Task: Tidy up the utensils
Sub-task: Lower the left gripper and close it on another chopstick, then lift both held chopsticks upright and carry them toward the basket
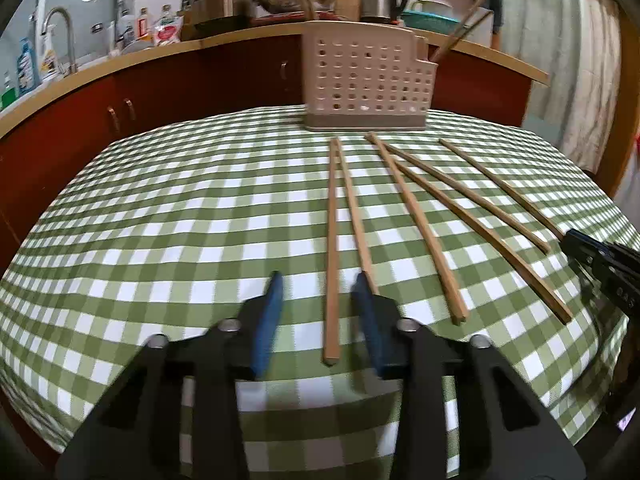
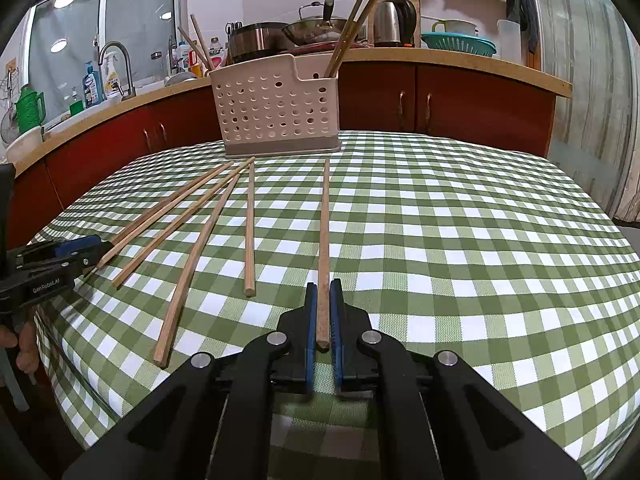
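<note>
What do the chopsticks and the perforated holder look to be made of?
Chopsticks: likely bamboo or wood, matt light brown, squared ends. Holder: apparently moulded plastic, smooth pale pink-beige, with rows of round holes and a greyer base.

Left hand-held gripper (image 1: 318, 286) parted, right hand-held gripper (image 2: 323, 294) clamped

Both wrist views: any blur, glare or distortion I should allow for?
Left wrist view: heavy fisheye bowing of the checked tablecloth and counter edge; the left claw looks slightly soft; chopsticks sharp. Right wrist view: same bowing, dark vignette corners, ceiling-light reflections in the window, no glare on the table.
</note>
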Demonstrator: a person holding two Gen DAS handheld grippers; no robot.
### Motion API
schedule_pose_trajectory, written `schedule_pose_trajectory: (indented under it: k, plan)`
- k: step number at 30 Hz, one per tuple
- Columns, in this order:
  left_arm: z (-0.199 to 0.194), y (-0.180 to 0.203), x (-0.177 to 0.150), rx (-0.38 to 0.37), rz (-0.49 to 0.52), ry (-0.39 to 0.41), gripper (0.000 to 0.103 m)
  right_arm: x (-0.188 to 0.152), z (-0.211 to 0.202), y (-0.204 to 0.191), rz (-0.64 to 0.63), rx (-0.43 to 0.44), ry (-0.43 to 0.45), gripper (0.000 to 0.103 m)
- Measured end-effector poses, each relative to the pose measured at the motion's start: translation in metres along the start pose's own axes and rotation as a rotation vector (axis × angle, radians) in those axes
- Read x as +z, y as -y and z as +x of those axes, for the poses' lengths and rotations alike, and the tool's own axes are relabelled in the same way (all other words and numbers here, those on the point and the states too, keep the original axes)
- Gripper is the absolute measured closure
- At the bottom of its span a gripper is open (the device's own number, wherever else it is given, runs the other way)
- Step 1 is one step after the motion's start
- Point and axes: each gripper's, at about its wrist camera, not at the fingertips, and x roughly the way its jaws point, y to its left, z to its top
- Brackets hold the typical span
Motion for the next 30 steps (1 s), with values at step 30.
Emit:
schedule_pose_trajectory:
  k: [30]
  plan:
    - [-0.092, -0.008, 0.045, 0.086, 0.030, 0.313, 0.097, 0.057, -0.082, -0.012, -0.032, 0.006, 0.267, 0.096]
